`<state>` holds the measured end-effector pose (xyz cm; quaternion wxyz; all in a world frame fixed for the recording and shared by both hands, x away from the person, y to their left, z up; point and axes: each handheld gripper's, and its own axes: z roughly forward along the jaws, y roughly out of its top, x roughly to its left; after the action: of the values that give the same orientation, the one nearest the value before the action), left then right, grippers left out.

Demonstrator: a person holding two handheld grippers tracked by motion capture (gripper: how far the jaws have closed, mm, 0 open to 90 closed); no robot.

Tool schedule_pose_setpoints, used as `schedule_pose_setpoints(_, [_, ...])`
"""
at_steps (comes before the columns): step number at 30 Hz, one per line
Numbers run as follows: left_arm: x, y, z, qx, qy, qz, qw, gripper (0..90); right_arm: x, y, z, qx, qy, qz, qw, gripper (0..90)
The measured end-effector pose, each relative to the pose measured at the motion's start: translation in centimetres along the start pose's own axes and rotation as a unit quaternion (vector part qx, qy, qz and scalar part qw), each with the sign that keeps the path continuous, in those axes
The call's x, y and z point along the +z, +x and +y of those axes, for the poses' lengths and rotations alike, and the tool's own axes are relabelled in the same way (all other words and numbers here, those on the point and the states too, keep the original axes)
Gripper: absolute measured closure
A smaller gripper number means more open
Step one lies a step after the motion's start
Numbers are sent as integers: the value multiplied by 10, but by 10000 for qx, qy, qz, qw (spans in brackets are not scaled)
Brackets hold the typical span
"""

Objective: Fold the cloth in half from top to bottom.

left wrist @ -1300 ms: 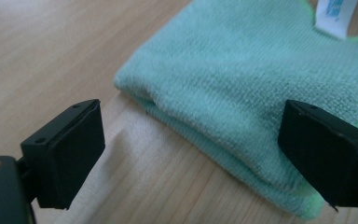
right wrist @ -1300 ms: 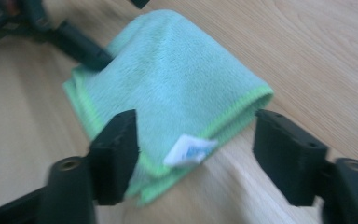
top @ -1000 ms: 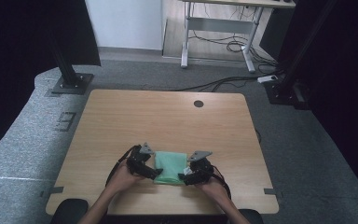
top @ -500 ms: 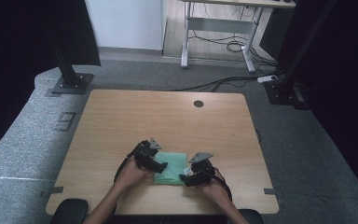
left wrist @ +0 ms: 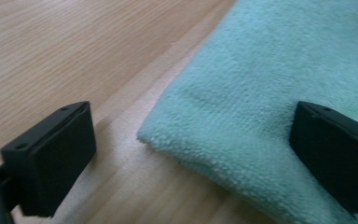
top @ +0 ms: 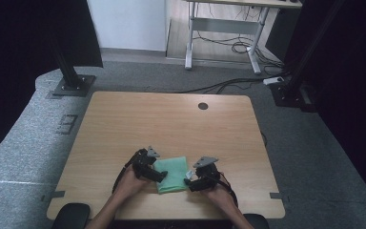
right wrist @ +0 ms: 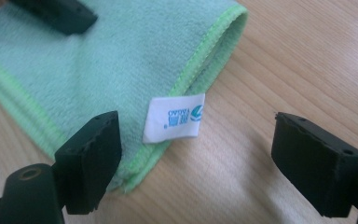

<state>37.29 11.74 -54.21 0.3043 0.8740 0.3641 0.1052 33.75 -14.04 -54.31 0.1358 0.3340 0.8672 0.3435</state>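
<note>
We have the folded mint-green terry cloth (top: 172,174) lying flat on the light wooden desk (top: 171,119), directly between our two tools. The left hand-held gripper (left wrist: 191,154) stands spread wide, with the cloth's rounded folded corner just ahead of it and one pad over the pile while the other hovers above bare wood. The right hand-held gripper (right wrist: 196,163) is likewise spread, straddling the stitched bright-green hem and the small white sewn-in label (right wrist: 174,116) in front of it. We judge the main risk to be an uneven pinch: if our left jaws shut where they stand, they may catch only the top layer and let the fold slide open. On our right, the jaws might close on the label alone, which would tug the hem and twist the cloth. Pressing down too hard could also drag the whole cloth across the desk.
</note>
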Motion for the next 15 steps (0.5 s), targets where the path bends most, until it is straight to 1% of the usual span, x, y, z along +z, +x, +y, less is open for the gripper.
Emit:
schedule_pose_setpoints(2, [1,1,0,-42,-37,-7,10000,0,-2,0,-2,-28,4,35,10000,168])
schedule_pose_setpoints(4, [1,1,0,-15,-58,17,10000,0,-4,1,-4,-46,-3,27,10000,169])
schedule_pose_setpoints(5, [-1,-1,0,12,-88,52,9999,1,-4,1,-4,-58,-7,13,10000,169])
schedule_pose_setpoints(7, [-7,-5,1,44,-184,54,9998,20,-4,2,-4,-76,7,-17,10000,165])
schedule_pose_setpoints(10, [-21,-13,1,8,-400,-112,9991,33,-3,2,-4,-59,25,-48,10000,155])
schedule_pose_setpoints(11, [-25,-16,-1,0,-422,-163,9990,34,-3,2,-4,-32,20,-50,10000,152])
schedule_pose_setpoints(13, [-27,-23,-9,5,-377,-203,9991,33,-2,1,-5,53,4,-43,10000,147])
schedule_pose_setpoints(15, [-25,-26,-17,5,-244,-142,9996,32,-2,1,-6,90,4,-33,10000,144])
